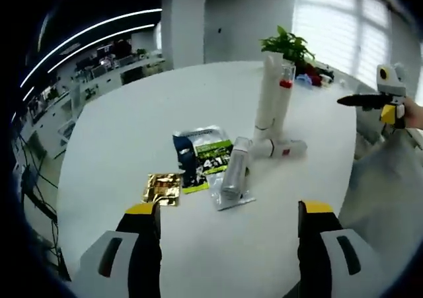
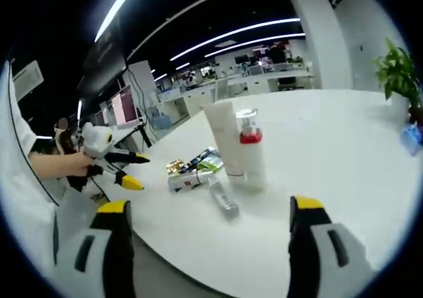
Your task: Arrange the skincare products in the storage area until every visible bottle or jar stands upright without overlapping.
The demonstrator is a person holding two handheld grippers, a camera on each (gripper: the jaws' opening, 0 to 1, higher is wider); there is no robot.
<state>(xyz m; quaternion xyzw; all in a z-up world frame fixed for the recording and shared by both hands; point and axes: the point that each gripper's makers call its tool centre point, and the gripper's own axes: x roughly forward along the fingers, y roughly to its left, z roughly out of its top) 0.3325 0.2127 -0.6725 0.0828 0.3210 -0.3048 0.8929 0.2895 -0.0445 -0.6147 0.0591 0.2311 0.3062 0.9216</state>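
Note:
On the round white table (image 1: 132,133), a tall white tube (image 1: 268,93) and a clear bottle with a red band (image 1: 286,93) stand upright side by side. Lying flat in front of them are a small white bottle with a red label (image 1: 281,148) and a silver tube in a clear packet (image 1: 232,172). My left gripper (image 1: 228,212) is open, empty, and short of the packet. In the right gripper view the white tube (image 2: 223,139) and red-banded bottle (image 2: 251,149) stand, while the small bottle (image 2: 188,179) and silver tube (image 2: 223,200) lie. My right gripper (image 2: 208,209) is open and empty.
A dark blue and green sachet (image 1: 201,154) and a gold sachet (image 1: 162,187) lie left of the silver tube. A potted plant (image 1: 287,45) stands at the table's far side. A hand (image 2: 59,162) holds the left gripper (image 2: 122,166) off the table edge. Office desks fill the background.

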